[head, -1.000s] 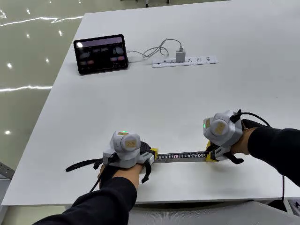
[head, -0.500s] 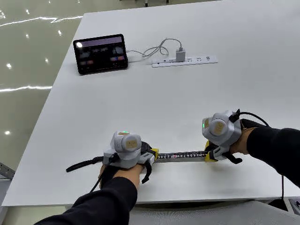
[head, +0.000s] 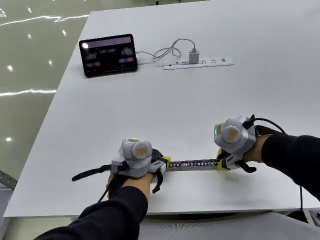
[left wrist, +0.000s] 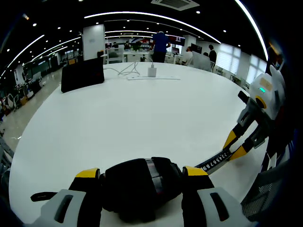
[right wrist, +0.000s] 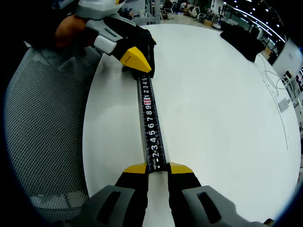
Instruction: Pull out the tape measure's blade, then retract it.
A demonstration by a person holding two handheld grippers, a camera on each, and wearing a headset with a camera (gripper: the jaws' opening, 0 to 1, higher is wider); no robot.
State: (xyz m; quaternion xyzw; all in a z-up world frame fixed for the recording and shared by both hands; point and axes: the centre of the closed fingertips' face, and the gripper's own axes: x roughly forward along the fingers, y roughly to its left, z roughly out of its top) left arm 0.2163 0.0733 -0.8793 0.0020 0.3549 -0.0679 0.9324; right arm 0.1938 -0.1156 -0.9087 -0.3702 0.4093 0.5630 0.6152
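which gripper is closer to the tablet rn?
Left. The left gripper, shut on the tape measure case, sits at the front of the table, slightly right of the tablet. The right gripper, pinching the end of the blade, is much farther right.

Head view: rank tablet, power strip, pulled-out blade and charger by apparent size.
1. tablet
2. power strip
3. blade, which looks slightly shorter and thinner than the strip. It is nearer the camera, so true size is unsure.
4. charger
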